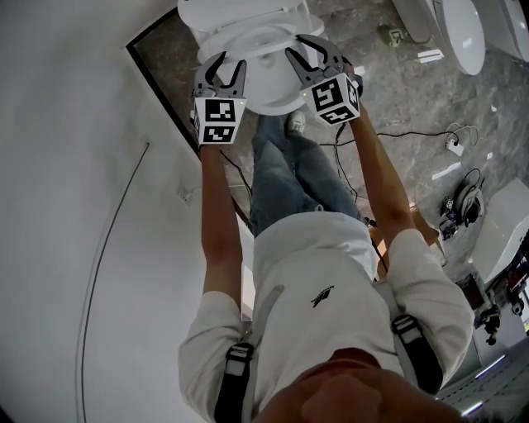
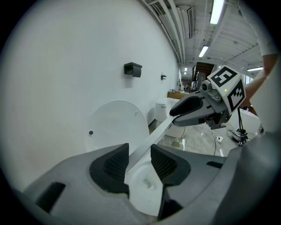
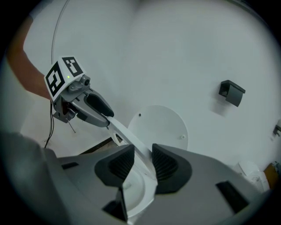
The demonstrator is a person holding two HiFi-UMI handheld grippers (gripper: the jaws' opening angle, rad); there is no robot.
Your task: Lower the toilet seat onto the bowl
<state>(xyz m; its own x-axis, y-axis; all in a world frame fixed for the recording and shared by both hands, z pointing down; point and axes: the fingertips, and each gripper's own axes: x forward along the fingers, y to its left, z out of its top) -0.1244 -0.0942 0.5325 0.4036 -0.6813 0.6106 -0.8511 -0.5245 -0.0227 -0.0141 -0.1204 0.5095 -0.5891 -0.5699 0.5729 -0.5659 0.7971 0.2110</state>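
Beside a white wall, left gripper and right gripper pinch opposite sides of the toilet seat.

This is a workshop or test hall, not a home bathroom. One toilet stands by a bare white wall, with more toilets at the far right. Loose cables lie on the marbled floor, and strip lights hang from an open ceiling.

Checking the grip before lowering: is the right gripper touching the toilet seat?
Touching. In the right gripper view, the rim of the toilet seat runs between the pads of the right gripper, with no gap showing on either side.
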